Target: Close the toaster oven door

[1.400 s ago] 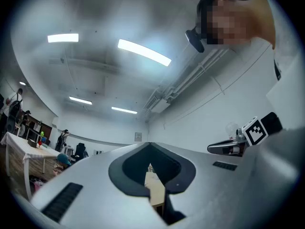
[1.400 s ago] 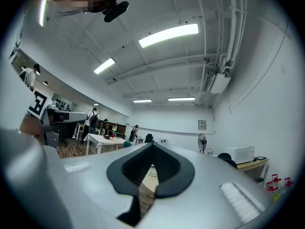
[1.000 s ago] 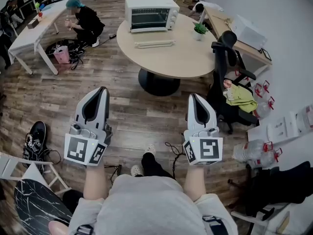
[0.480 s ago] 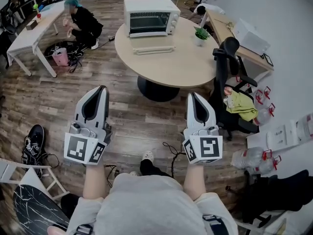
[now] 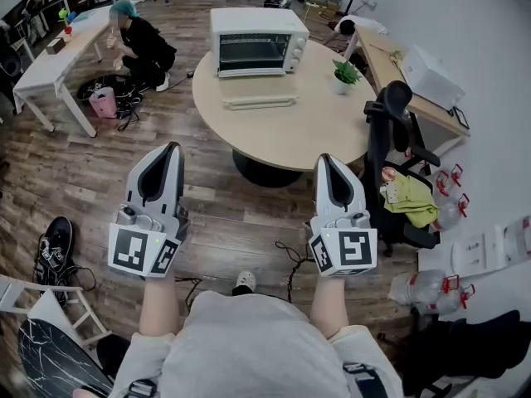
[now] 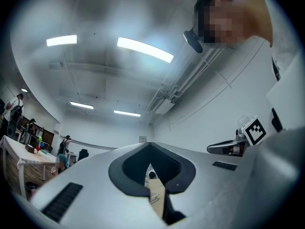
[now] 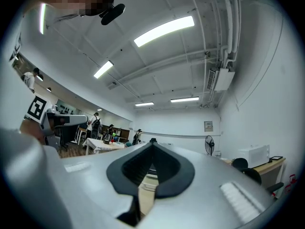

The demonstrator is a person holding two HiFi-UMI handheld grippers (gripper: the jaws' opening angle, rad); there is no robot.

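Note:
A white toaster oven (image 5: 254, 30) stands at the far side of a round wooden table (image 5: 315, 123), its dark glass front turned to me. A white bar (image 5: 259, 102) lies over the tabletop a little in front of it; I cannot tell whether it belongs to the door. My left gripper (image 5: 172, 148) and right gripper (image 5: 325, 158) are held side by side over the wooden floor, short of the table's near edge. Both are shut and hold nothing. In the gripper views, the left gripper (image 6: 149, 145) and right gripper (image 7: 152, 141) point slightly upward at the ceiling.
A black office chair (image 5: 397, 139) stands right of the table, with a desk (image 5: 419, 81) behind it. A small potted plant (image 5: 346, 73) sits on the round table. A person (image 5: 141, 40) crouches by a white table (image 5: 50, 60) at far left. Bottles (image 5: 423, 284), a cable (image 5: 286, 259) and a shoe (image 5: 51, 251) lie on the floor.
The table and the oven have drawn closer and sit lower in the head view. Both grippers have travelled forward together, still shut and side by side.

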